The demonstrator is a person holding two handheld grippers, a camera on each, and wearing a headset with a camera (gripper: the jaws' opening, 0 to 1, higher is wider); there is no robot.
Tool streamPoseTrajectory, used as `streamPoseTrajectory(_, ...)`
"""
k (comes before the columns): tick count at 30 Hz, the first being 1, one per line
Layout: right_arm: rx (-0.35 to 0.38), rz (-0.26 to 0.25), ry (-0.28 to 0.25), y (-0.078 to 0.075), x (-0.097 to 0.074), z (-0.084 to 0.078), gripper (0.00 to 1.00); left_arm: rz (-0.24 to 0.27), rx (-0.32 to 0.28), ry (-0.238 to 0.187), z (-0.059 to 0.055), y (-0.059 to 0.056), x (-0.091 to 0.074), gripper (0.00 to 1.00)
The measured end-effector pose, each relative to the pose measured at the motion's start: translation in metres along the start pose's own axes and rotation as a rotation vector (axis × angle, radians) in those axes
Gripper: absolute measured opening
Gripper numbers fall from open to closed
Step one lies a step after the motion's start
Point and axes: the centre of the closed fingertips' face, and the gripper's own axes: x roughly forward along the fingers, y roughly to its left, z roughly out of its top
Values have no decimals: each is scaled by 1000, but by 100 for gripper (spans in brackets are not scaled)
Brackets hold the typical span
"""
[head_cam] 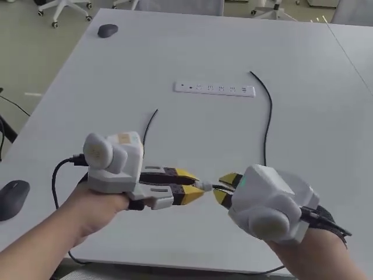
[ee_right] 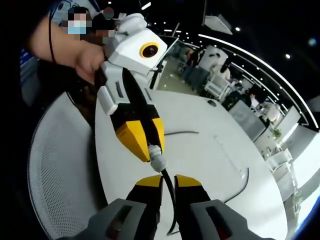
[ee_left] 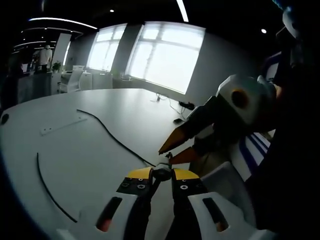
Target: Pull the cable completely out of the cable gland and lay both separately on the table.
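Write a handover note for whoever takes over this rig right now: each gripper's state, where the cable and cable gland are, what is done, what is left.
Left gripper: shut on the cable gland, held in the air over the near part of the table.
Right gripper: jaws close on either side of the black cable, right by the gland; I cannot tell whether they pinch it.
Cable: runs into the gland, not out yet.
Done: gland lifted and gripped.
Left: grip the cable, pull it fully out, then lay cable and gland apart on the table.
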Motion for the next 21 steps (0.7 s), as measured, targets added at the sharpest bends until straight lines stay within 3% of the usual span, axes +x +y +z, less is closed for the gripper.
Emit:
streamPoseTrajectory(4, -19, 0, 1, 1, 1, 0, 2, 2, 5, 3, 0, 1, 0, 15)
streamPoseTrajectory(11, 37, 20, -9, 4, 1, -1, 1, -11, 36, 2, -1, -2, -1, 14)
streamPoseTrajectory(19, 144, 31, -14, 5, 4, -4, 0, -16, 74, 14, -3, -2, -2, 14)
streamPoseTrajectory(21, 204, 30, -7, 4, 5, -8, 0, -15, 83, 21, -4, -1, -2, 14)
